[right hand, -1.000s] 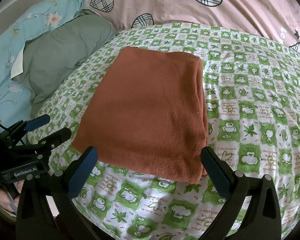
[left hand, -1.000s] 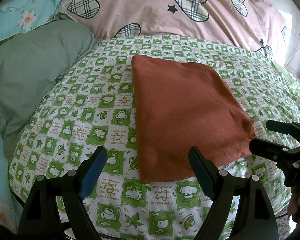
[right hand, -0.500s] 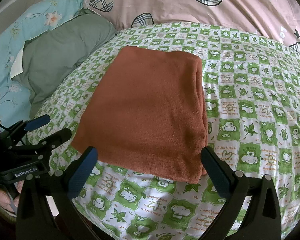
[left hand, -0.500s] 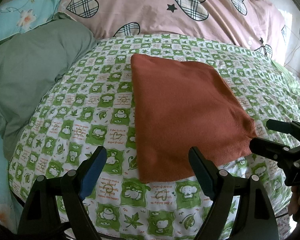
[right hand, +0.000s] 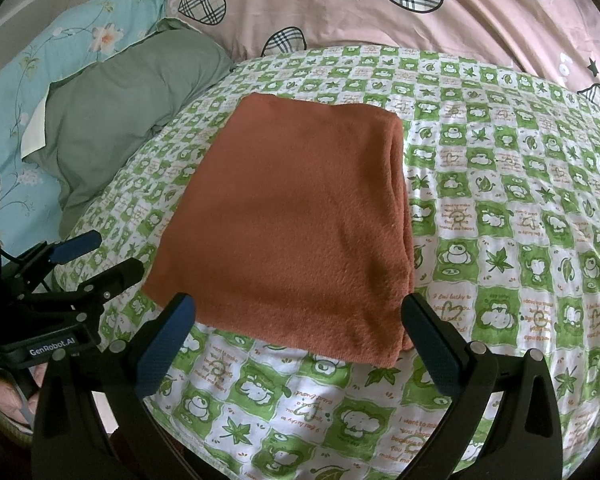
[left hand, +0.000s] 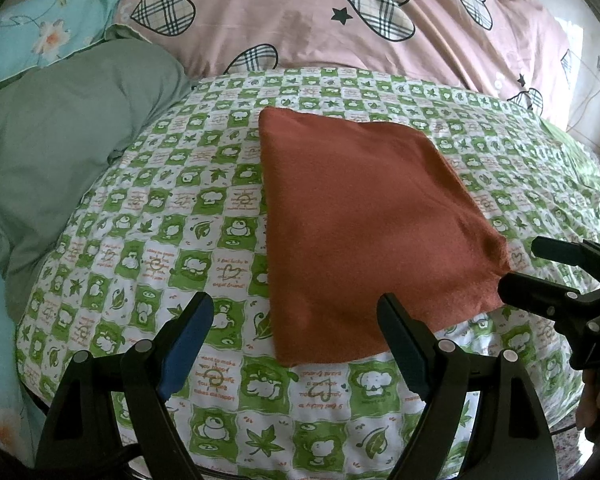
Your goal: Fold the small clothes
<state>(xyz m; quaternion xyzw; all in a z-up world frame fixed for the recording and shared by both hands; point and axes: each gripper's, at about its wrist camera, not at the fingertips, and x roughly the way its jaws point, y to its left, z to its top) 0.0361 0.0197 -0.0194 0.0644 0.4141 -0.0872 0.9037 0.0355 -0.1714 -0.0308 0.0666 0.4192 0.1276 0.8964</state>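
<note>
The rust-brown cloth (right hand: 296,220) lies flat on the bed (right hand: 500,208), already folded into a thick rectangle, its stacked layers showing along the edge at 3 o'clock in the right wrist view. Both tools hang above the near edge of the bed, touching nothing. The left hand-held gripper (left hand: 296,344) has its jaws wide apart, with the cloth's near left corner lying in the gap but below the pads. The right hand-held gripper (right hand: 300,340) is likewise spread, straddling the near edge of the cloth without pressing on it.

Judged from here, the main risk is a partial grab. The fold is several layers deep, and a pinch at the 6 o'clock edge could catch only the top layer, so lifting would peel the stack open instead of carrying it over.

A second risk is uneven hold: the left tool sits at the corner at 7 o'clock while the right one spans nearly the whole near edge, so a pull from both could skew the rectangle.

The bedsheet is soft and loose; pads driven too low could nip it along with the cloth and drag it. The green pillow (left hand: 60,152) at 9 o'clock is well apart and poses no trouble.
</note>
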